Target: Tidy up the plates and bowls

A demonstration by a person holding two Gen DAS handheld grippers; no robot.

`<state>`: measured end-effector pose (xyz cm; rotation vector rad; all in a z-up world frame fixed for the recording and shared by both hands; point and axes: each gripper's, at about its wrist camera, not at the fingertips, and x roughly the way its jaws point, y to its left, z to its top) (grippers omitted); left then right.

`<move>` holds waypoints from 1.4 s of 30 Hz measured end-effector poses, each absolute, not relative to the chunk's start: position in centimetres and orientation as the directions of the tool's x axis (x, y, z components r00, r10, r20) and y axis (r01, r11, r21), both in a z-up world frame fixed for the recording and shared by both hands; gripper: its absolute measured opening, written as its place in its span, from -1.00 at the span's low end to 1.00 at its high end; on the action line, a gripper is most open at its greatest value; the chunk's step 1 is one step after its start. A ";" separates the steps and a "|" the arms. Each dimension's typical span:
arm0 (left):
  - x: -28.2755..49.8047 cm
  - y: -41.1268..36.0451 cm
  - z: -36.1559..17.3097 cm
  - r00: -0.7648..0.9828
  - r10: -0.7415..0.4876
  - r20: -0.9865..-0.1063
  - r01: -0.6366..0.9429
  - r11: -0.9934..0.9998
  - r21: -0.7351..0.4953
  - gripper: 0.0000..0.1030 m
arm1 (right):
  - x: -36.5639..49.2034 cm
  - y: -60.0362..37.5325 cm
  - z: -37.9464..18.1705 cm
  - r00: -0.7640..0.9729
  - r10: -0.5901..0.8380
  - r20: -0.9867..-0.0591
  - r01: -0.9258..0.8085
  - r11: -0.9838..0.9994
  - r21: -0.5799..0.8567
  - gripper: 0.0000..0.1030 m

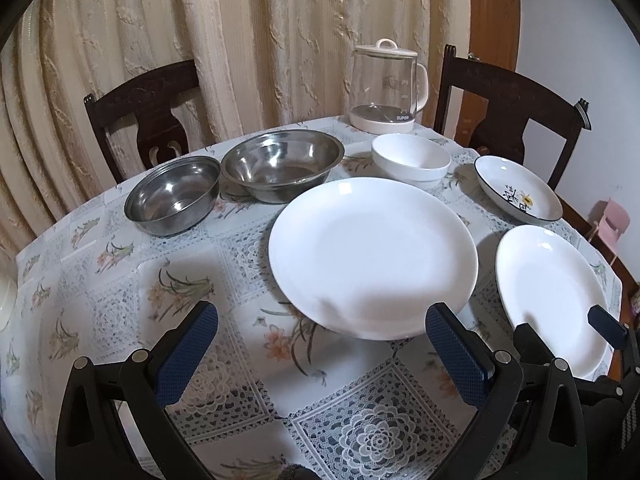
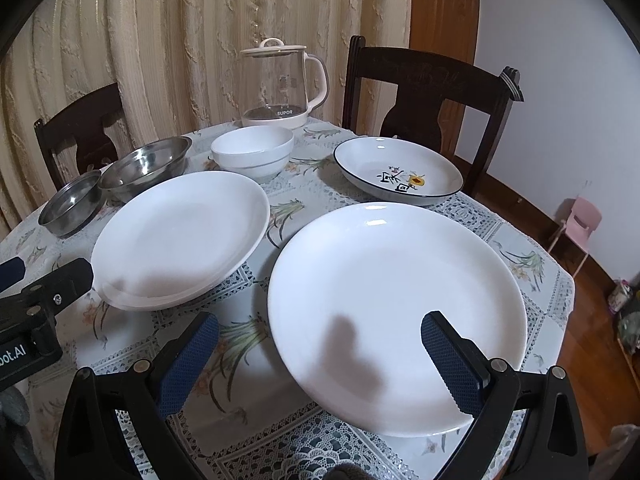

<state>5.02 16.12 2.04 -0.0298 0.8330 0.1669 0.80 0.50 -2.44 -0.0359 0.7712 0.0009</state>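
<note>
Fingers on my left gripper are spread wide, nothing between them, hovering over the tablecloth just short of the big white plate. Right gripper likewise gapes wide and empty; its right pad sits over the second white plate, whether touching I cannot tell.

Using the big white plate as landmark: behind it to the left are the small steel bowl and the large steel bowl, rims nearly touching. Directly behind it is the white bowl, and the glass kettle stands further back. Off to its right lies the second white plate, with the flower-print dish behind that. Two dark chairs and a curtain ring the far side.

Right wrist view shows stacked rims under the big white plate's near edge, so I read it as more than one plate; left view hides that. Right view also catches the pink child chair clearly.
</note>
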 end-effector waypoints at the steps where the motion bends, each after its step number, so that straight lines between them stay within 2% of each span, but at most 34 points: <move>1: 5.1 16.1 2.0 0.659 0.136 -0.740 -0.159 0.987 0.040 1.00 | 0.8 0.5 -2.5 0.716 -0.013 -0.698 -0.014 0.999 -0.033 1.00; 15: 5.3 16.2 1.5 0.650 0.138 -0.747 -0.164 0.986 0.039 1.00 | 1.3 0.6 -2.9 0.697 -0.002 -0.718 -0.025 0.999 -0.027 1.00; 24: 5.8 18.9 1.1 0.623 0.134 -0.770 -0.223 0.975 -0.012 1.00 | 4.3 0.4 -2.6 0.663 0.089 -0.744 -0.118 0.993 0.013 1.00; 30: 6.6 21.5 0.4 0.597 0.146 -0.789 -0.281 0.959 -0.035 1.00 | 7.5 1.2 -1.6 0.582 0.208 -0.786 -0.233 0.969 0.083 1.00; 36: 8.0 24.2 -0.9 0.558 0.088 -0.825 -0.327 0.937 -0.122 1.00 | 11.6 2.9 -1.6 0.491 0.276 -0.826 -0.323 0.939 0.121 1.00; 42: 10.0 25.0 -1.4 0.547 0.118 -0.829 -0.348 0.932 -0.097 1.00 | 16.0 4.0 -3.4 0.380 0.308 -0.872 -0.342 0.923 0.176 1.00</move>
